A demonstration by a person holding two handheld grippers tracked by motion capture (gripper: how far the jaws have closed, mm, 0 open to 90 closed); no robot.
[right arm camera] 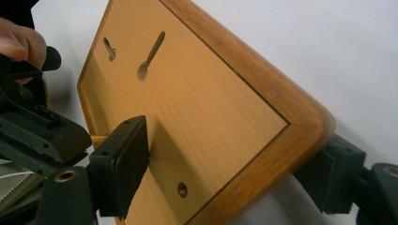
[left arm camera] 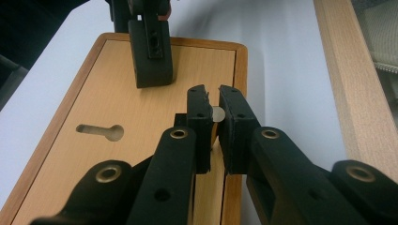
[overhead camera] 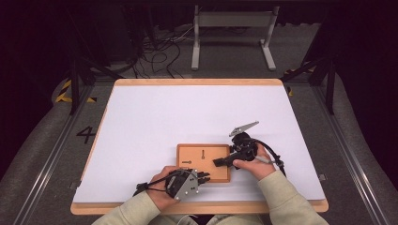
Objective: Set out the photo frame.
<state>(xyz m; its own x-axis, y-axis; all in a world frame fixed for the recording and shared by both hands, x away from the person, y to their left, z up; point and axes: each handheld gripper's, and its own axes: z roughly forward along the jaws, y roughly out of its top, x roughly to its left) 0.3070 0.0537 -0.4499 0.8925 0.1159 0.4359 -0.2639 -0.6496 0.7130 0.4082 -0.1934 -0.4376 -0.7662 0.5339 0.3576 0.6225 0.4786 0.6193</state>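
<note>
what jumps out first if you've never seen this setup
The wooden board with two keyhole-shaped slots, near the front of the white table. The left gripper is shut on a small round peg at the board's edge, and the right gripper straddles a board corner, one jaw above, one below.

Both forearms, in pale sleeves, enter from the near table edge. Left hand (overhead camera: 162, 185) holds the left gripper (overhead camera: 206, 177) low, pointing right; its jaws are closed nearly together, pads clamped on something small and round. Right hand (overhead camera: 253, 164) holds the right gripper (overhead camera: 217, 162) pointing left, jaws spread wide, one pad on either side of a corner, neither seen pressing.
</note>
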